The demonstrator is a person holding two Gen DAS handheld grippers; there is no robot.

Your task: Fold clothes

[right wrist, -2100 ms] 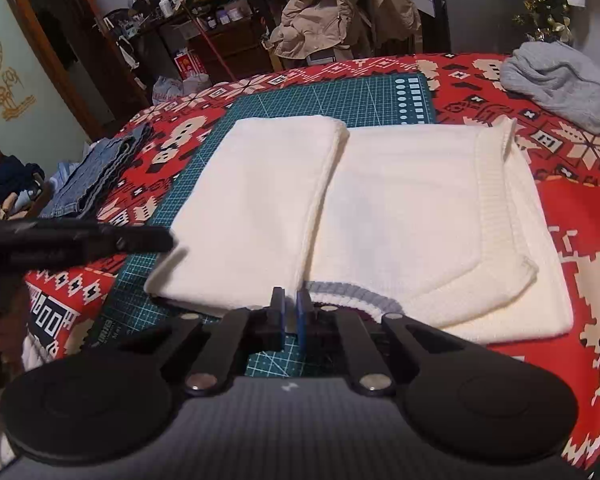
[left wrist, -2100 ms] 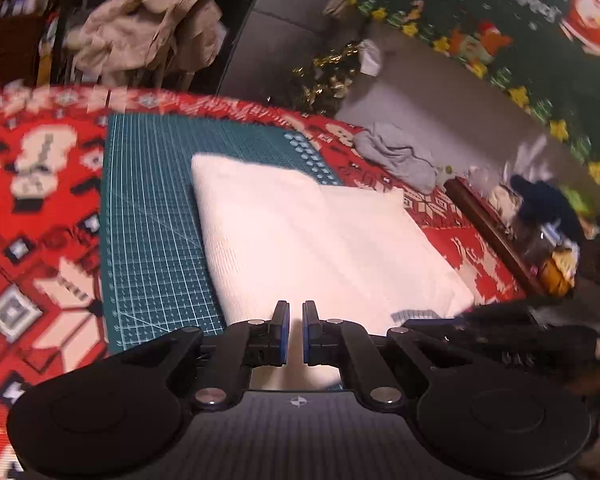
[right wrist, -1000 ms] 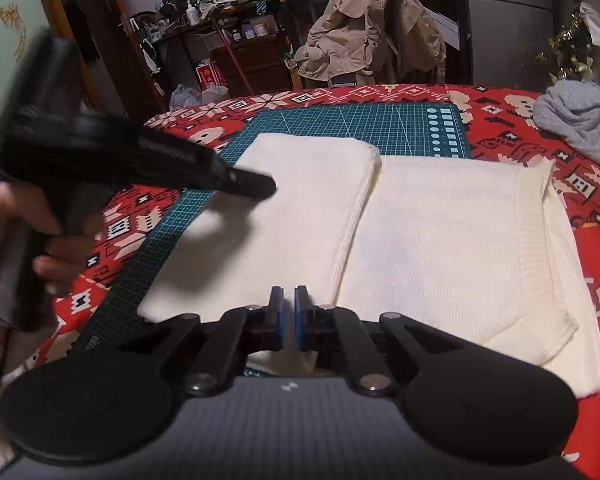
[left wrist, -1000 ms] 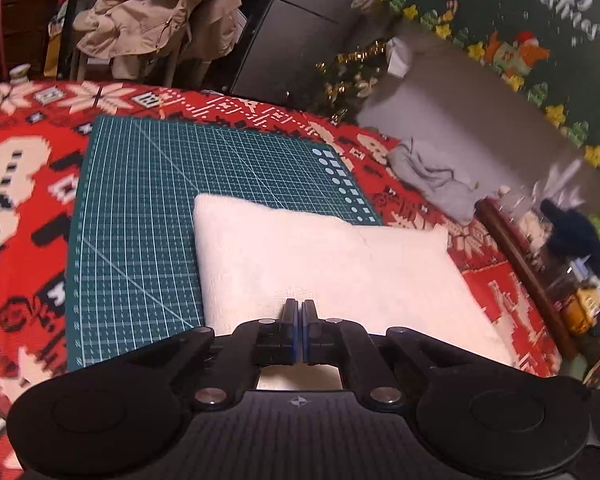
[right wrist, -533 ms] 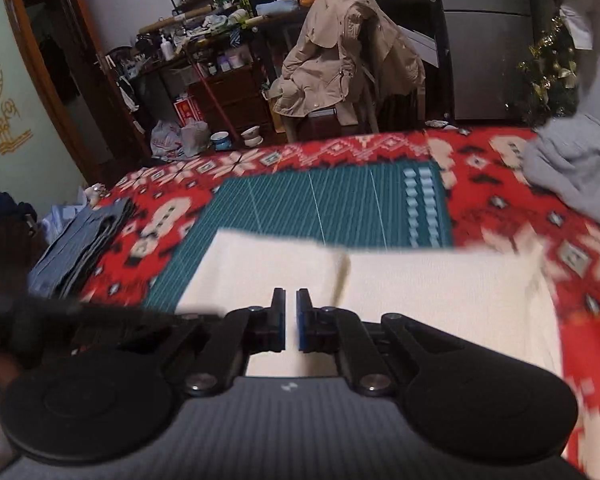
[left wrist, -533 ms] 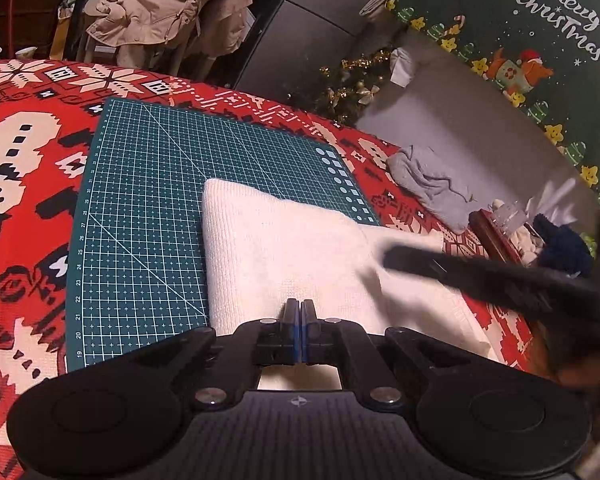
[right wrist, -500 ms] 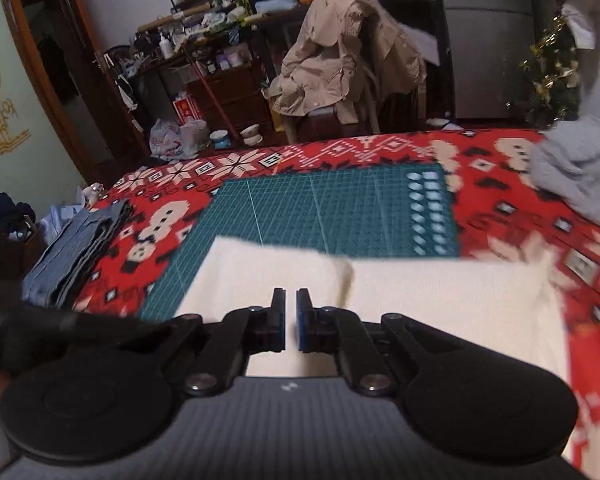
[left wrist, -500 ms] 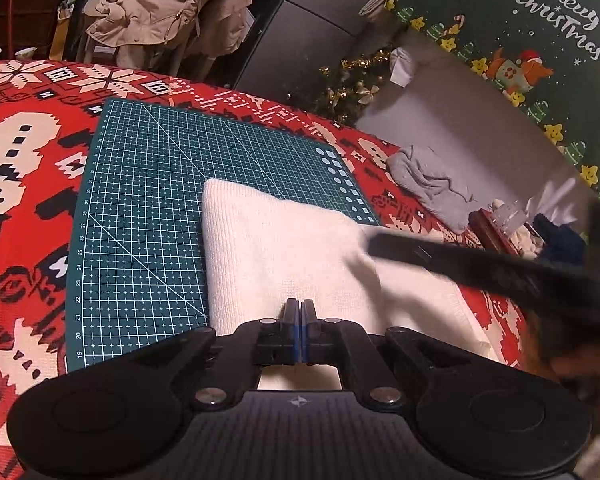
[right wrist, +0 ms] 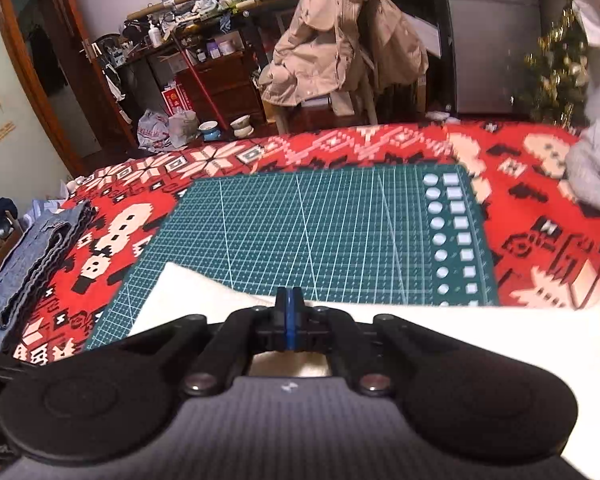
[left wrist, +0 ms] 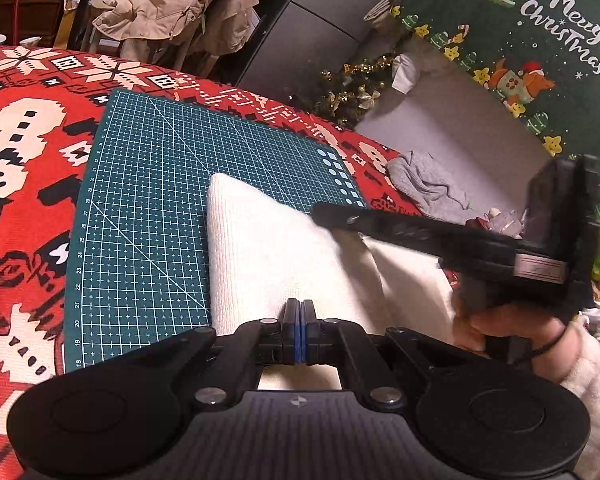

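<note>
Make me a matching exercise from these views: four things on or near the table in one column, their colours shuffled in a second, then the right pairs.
Things:
1. sweater
2. cutting mat
3. folded jeans
4. jacket on the chair

Colours:
A. beige
B. blue denim
C. cream white
D. dark green with a pale grid

Pairs: 1-C, 2-D, 3-B, 4-A

Black claw [left wrist: 299, 312] with blue pads; fluffy white sleeve [left wrist: 592, 376].
</note>
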